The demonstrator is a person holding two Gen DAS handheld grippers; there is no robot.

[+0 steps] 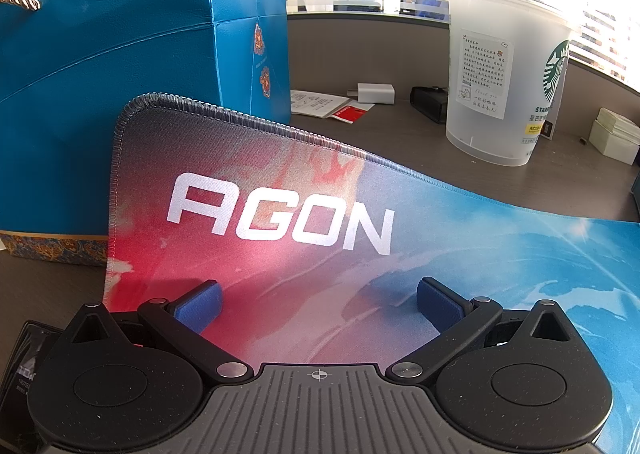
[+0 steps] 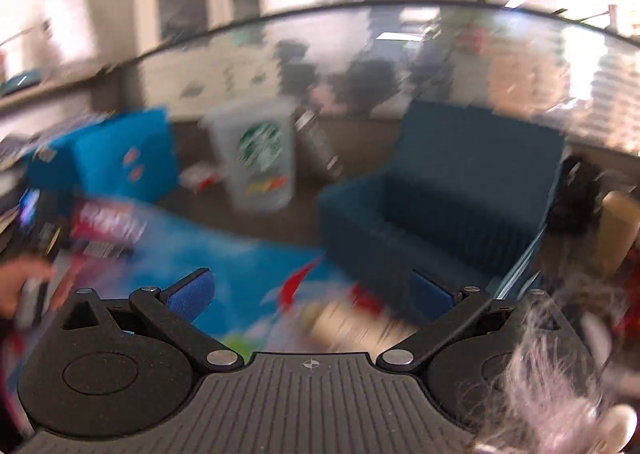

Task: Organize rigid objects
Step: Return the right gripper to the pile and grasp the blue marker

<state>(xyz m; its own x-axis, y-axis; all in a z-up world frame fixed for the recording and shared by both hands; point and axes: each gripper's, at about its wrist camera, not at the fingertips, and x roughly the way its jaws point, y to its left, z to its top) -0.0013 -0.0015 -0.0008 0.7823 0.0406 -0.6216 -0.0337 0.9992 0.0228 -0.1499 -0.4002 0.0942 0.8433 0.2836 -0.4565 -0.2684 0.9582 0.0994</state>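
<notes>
Grey-brown bench (image 1: 384, 157) runs along frosted, striped glass partitions, and most of its near part lies under a stitched-edge mouse mat (image 1: 280, 254).

Nearest in the left wrist view, the left gripper (image 1: 318, 300) hovers over the mat with its blue-padded fingers (image 1: 200, 304) spread wide and nothing between them. The mat's corner curls up just ahead; its long axis runs off to the right, and "AGON" is printed in white across a red-to-blue pattern. Behind that corner stands a blue paper gift bag (image 1: 132, 37) with a twisted rope handle and orange emblems on its side. Farther right, a frosted Starbucks cup (image 1: 500, 81) stands upright, bearing the green siren logo, a "STAR…" wordmark and a white note of handwriting too small to read. Between bag and cup lie leaflets (image 1: 328, 103), a white charger (image 1: 376, 93) and a small black object (image 1: 430, 101).

Heavy blur covers the right wrist view. There the right gripper (image 2: 316, 294) is also fully spread and empty, above the mat, with a tan object (image 2: 344, 324) just ahead, unidentifiable. Beyond sits an open dark teal box (image 2: 440, 205), lid upright.
</notes>
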